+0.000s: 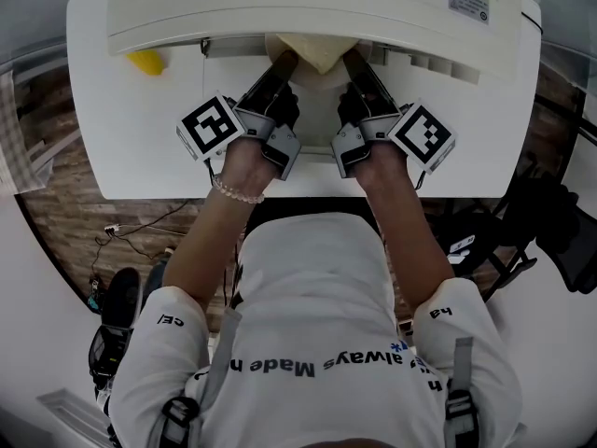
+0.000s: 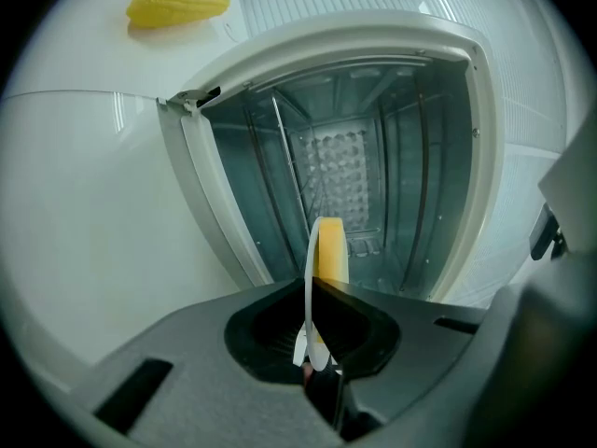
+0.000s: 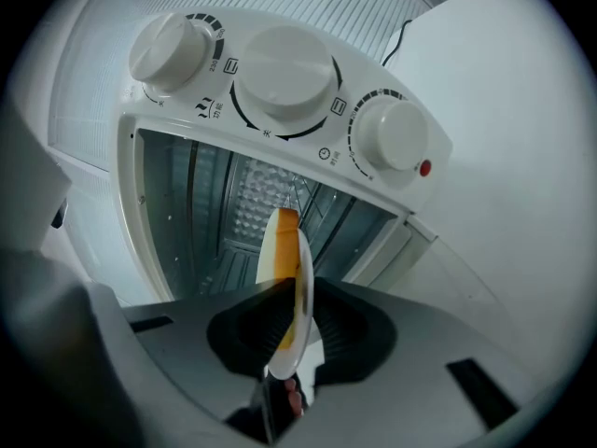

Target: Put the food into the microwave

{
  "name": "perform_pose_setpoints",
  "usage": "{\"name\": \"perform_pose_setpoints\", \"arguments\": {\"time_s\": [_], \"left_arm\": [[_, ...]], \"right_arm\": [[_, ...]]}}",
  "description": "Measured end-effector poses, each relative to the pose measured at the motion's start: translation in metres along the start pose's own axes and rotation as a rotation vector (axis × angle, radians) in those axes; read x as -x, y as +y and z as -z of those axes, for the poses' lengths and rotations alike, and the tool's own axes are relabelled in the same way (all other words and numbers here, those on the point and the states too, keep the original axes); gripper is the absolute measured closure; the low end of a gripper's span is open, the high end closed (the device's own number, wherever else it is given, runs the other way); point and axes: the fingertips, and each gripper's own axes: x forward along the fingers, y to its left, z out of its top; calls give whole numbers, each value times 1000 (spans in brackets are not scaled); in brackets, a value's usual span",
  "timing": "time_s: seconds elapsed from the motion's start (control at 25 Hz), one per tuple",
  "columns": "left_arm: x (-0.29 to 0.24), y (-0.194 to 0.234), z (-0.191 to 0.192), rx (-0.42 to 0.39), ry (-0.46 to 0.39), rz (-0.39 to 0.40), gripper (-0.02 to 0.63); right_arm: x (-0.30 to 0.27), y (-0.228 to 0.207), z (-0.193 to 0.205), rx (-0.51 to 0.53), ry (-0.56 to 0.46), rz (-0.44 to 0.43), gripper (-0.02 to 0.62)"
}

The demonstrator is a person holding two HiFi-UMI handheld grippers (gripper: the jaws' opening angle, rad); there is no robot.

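Note:
A white plate (image 2: pixel 309 317) carrying a yellow piece of food (image 2: pixel 331 250) is held edge-on in front of the open white microwave (image 1: pixel 308 3). My left gripper (image 1: pixel 280 65) is shut on the plate's left rim, and my right gripper (image 1: pixel 355 63) is shut on its right rim. In the head view the food (image 1: pixel 315 50) sits right at the oven's mouth between the two grippers. The left gripper (image 2: pixel 317 292) looks into the empty metal cavity (image 2: pixel 354 157). From the right gripper (image 3: pixel 294 297), the plate (image 3: pixel 301 283) and orange-yellow food (image 3: pixel 278 241) stand before the same cavity (image 3: pixel 233 203).
A yellow corn cob (image 1: pixel 146 61) lies on the white table (image 1: pixel 131 129) left of the microwave, and shows as well in the left gripper view as corn (image 2: pixel 177 6). Three white knobs (image 3: pixel 284 73) line the oven's control panel. The person stands close against the table's front edge.

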Motion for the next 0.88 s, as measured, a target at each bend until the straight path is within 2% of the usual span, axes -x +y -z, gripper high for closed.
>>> {"name": "perform_pose_setpoints", "arguments": {"time_s": [0.12, 0.4, 0.52, 0.6, 0.88], "left_arm": [[2, -2, -1, 3, -10, 6, 583], [9, -8, -9, 19, -34, 7, 581], [3, -5, -7, 21, -32, -2, 581], [2, -4, -7, 6, -29, -13, 581], [6, -9, -9, -73, -20, -26, 578]], "right_arm": [[7, 6, 9, -18, 12, -28, 531], [24, 24, 47, -48, 54, -95, 529], [20, 21, 57, -95, 87, -107, 541], [18, 21, 59, -118, 89, -106, 566], [8, 24, 47, -149, 39, -105, 571]]}}
